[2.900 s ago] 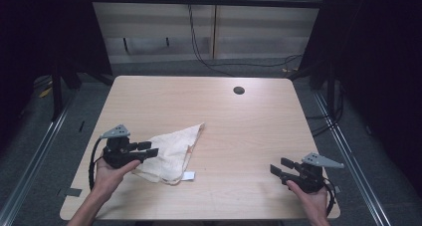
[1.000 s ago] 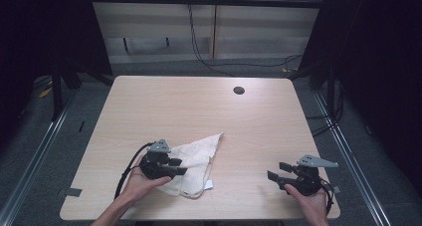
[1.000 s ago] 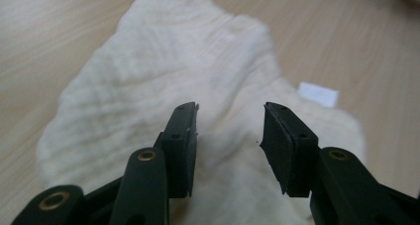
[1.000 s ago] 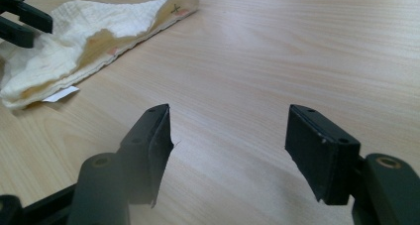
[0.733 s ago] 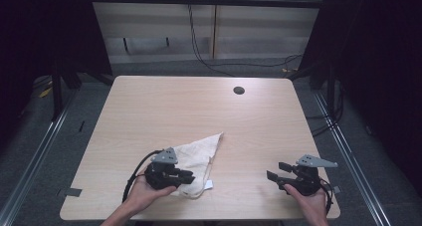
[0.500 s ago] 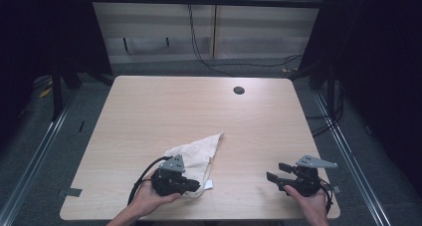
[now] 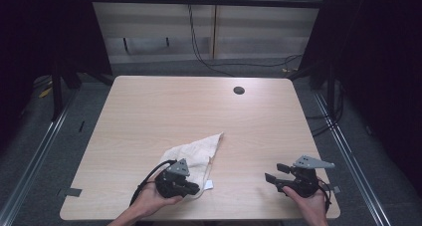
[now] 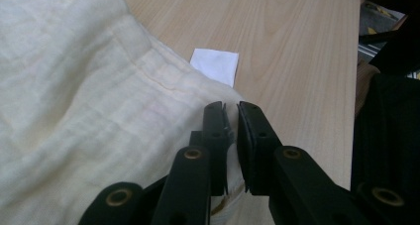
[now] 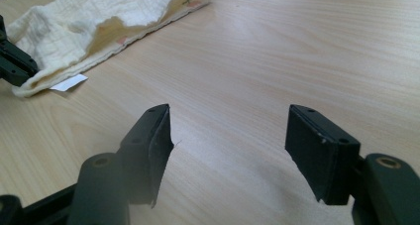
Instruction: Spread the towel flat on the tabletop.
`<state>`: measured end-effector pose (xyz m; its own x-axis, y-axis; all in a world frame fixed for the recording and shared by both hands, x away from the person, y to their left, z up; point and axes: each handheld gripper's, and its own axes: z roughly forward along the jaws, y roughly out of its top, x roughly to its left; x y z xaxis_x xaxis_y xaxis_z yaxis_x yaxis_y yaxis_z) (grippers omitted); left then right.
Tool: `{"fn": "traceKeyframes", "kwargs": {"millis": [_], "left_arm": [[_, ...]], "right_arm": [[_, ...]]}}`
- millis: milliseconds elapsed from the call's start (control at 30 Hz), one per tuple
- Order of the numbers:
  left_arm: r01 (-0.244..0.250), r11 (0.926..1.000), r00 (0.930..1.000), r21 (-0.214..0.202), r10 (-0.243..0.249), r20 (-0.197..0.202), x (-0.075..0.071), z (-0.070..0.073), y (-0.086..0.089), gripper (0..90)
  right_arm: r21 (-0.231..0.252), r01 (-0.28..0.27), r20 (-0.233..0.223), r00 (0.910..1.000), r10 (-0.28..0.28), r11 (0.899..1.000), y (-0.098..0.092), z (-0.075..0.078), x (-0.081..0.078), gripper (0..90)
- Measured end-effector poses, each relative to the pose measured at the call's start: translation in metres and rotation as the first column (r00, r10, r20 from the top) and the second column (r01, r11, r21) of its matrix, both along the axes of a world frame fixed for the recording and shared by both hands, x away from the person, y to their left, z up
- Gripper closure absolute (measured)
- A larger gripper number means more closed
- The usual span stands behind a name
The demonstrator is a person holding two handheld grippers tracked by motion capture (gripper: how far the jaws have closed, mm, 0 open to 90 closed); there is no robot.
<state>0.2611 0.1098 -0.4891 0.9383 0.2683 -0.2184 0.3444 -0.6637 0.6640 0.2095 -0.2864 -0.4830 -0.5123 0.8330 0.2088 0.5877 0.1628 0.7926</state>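
A cream muslin cloth [image 7: 196,154] lies crumpled on the wooden table [image 7: 164,111], toward its front left. A white tag [image 7: 209,185] sticks out at the cloth's near corner. My left gripper [image 7: 195,188] lies at that corner. In the left gripper view its jaws [image 8: 230,106] stand almost together, with the cloth [image 8: 74,111] hem pinched in the thin gap beside the tag [image 8: 215,66]; they have just eased open a little. My right gripper [image 7: 276,172] rests at the front right, jaws wide [image 9: 228,121] over bare wood, well apart from the cloth [image 9: 99,17].
A dark round hole [image 7: 239,90] sits in the table toward its far edge. Metal rails run along the floor on both sides, and cables hang by the back wall. The table's right edge [image 8: 357,61] runs close past the left gripper's jaws.
My left gripper has slid right along the cloth's front edge to its near corner by the tag. The cloth has bunched slightly. The right gripper has stayed in place.
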Motion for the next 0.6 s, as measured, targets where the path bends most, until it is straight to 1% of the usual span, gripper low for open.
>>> {"fn": "traceKeyframes", "kwargs": {"millis": [33, 67, 100, 133, 167, 200, 233, 300, 333, 400, 433, 467, 500, 533, 567, 600], "left_arm": [[0.004, 0.9999, 1.0, -0.01, -0.004, -0.006, 0.0, 0.002, 0.0, 78.9], [0.012, 0.9987, 0.9999, -0.049, -0.013, -0.011, -0.003, 0.005, 0.0, 77.3], [0.024, 0.9991, 0.9997, -0.034, -0.024, -0.001, -0.005, 0.007, 0.0, 77.1], [0.024, 0.9991, 0.9997, -0.034, -0.024, -0.001, -0.005, 0.007, 0.0, 79.0], [0.037, 0.9992, 0.9993, -0.017, -0.037, -0.005, -0.007, 0.0, -0.004, 80.5], [0.037, 0.9992, 0.9993, -0.017, -0.037, -0.005, -0.007, 0.0, -0.004, 80.1], [0.051, 0.9987, 0.9986, -0.003, -0.051, 0.009, -0.006, -0.003, -0.005, 80.1], [0.033, 0.9994, 0.9994, -0.003, -0.033, -0.005, -0.004, -0.002, -0.006, 77.1], [0.036, 0.9993, 0.9993, -0.006, -0.036, -0.002, -0.004, -0.003, -0.006, 74.7], [0.027, 0.9995, 0.9996, -0.014, -0.027, -0.002, -0.005, -0.003, -0.007, 74.4], [0.026, 0.9996, 0.9996, 0.002, -0.026, 0.009, -0.006, -0.003, -0.007, 74.4], [0.049, 0.9987, 0.9983, 0.01, -0.05, 0.032, -0.005, -0.003, -0.007, 75.9], [0.045, 0.999, 0.9985, 0.008, -0.045, 0.032, -0.005, -0.004, -0.008, 79.1], [0.045, 0.999, 0.9989, 0.008, -0.045, 0.014, -0.003, -0.004, -0.009, 83.5], [0.038, 0.9993, 0.9992, -0.003, -0.038, -0.009, -0.002, -0.004, -0.01, 83.5], [0.049, 0.9988, 0.9979, -0.005, -0.05, -0.043, 0.002, -0.004, -0.008, 84.6]], "right_arm": [[0.0, 0.001, 0.0, 1.0, -0.001, 1.0, 0.0, 0.0, 0.0, 34.2], [-0.002, 0.0, 0.0, 1.0, 0.0, 1.0, 0.0, 0.0, 0.0, 34.1], [-0.001, 0.001, 0.0, 1.0, -0.001, 1.0, 0.0, 0.0, 0.0, 34.1], [-0.001, 0.001, 0.0, 1.0, -0.001, 1.0, 0.0, 0.0, 0.0, 34.1], [0.0, 0.001, 0.002, 1.0, -0.001, 1.0, 0.0, 0.0, 0.0, 33.9], [0.0, 0.001, 0.002, 1.0, -0.001, 1.0, 0.0, 0.0, 0.0, 33.9], [-0.002, 0.001, 0.002, 1.0, -0.001, 1.0, 0.0, 0.0, 0.0, 33.8], [-0.004, -0.002, -0.002, 1.0, 0.002, 1.0, 0.001, 0.0, 0.0, 33.8], [-0.003, -0.006, -0.002, 1.0, 0.006, 1.0, 0.001, 0.0, 0.0, 34.5], [-0.005, -0.004, -0.003, 1.0, 0.004, 1.0, 0.001, 0.0, 0.0, 35.4], [-0.005, -0.004, -0.003, 1.0, 0.004, 1.0, 0.001, 0.0, 0.0, 35.4], [-0.003, -0.006, -0.005, 1.0, 0.006, 1.0, 0.001, -0.001, 0.0, 35.5], [-0.002, -0.009, -0.004, 1.0, 0.009, 1.0, 0.001, -0.001, 0.001, 35.5], [-0.004, -0.013, -0.004, 0.9999, 0.013, 1.0, 0.002, -0.001, 0.001, 35.5], [-0.004, -0.013, -0.004, 0.9999, 0.013, 1.0, 0.002, -0.001, 0.001, 35.5], [-0.008, -0.016, -0.008, 0.9998, 0.016, 1.0, 0.003, -0.001, 0.002, 35.4]]}}
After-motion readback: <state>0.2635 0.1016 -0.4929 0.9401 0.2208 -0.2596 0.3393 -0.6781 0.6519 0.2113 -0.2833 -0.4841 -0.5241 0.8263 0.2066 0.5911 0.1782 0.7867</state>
